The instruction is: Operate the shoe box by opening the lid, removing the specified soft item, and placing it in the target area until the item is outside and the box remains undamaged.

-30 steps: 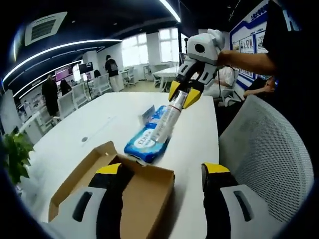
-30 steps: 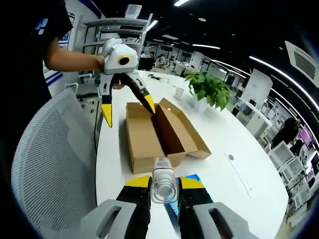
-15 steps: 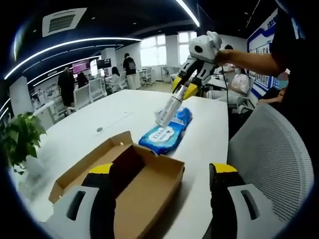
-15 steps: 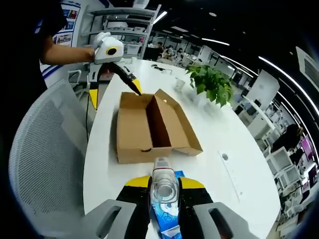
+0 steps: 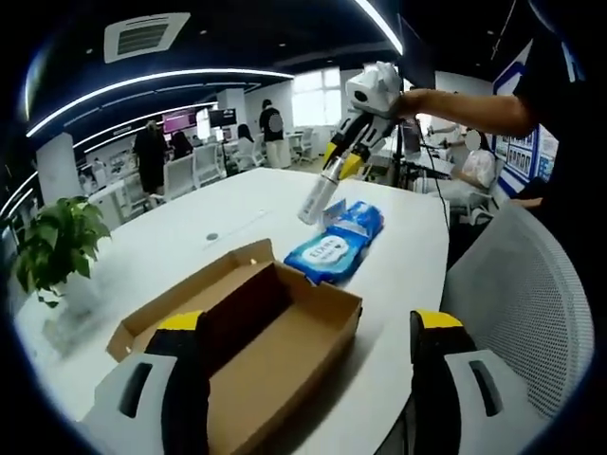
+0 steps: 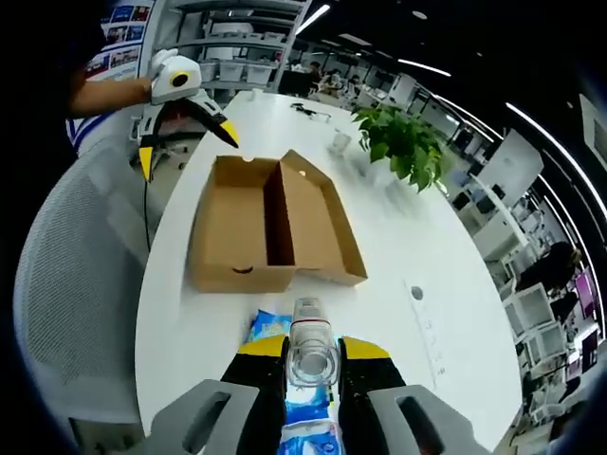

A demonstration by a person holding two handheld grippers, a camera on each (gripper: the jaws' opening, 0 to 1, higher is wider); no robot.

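An open brown cardboard shoe box (image 5: 256,332) (image 6: 266,223) lies on the white table (image 5: 171,256), its lid folded back beside it. Beyond it rests a blue soft pack of wipes (image 5: 337,248) (image 6: 270,327). My right gripper (image 6: 313,349) (image 5: 340,163) is shut on a pale tube (image 6: 313,346) (image 5: 318,197), held in the air above the far end of the pack. My left gripper (image 5: 308,322) (image 6: 188,150) stands open at the box's near end, one finger (image 5: 185,379) over the box and the other off its side.
A grey mesh chair (image 5: 517,303) (image 6: 66,284) stands along the table edge. A potted plant (image 5: 57,246) (image 6: 403,147) and a small cup (image 6: 340,144) sit on the table's other side. People and desks fill the room behind.
The right gripper has lifted the tube up off the wipes pack and drawn farther from the box. The left gripper's view has swung, showing more of the box.
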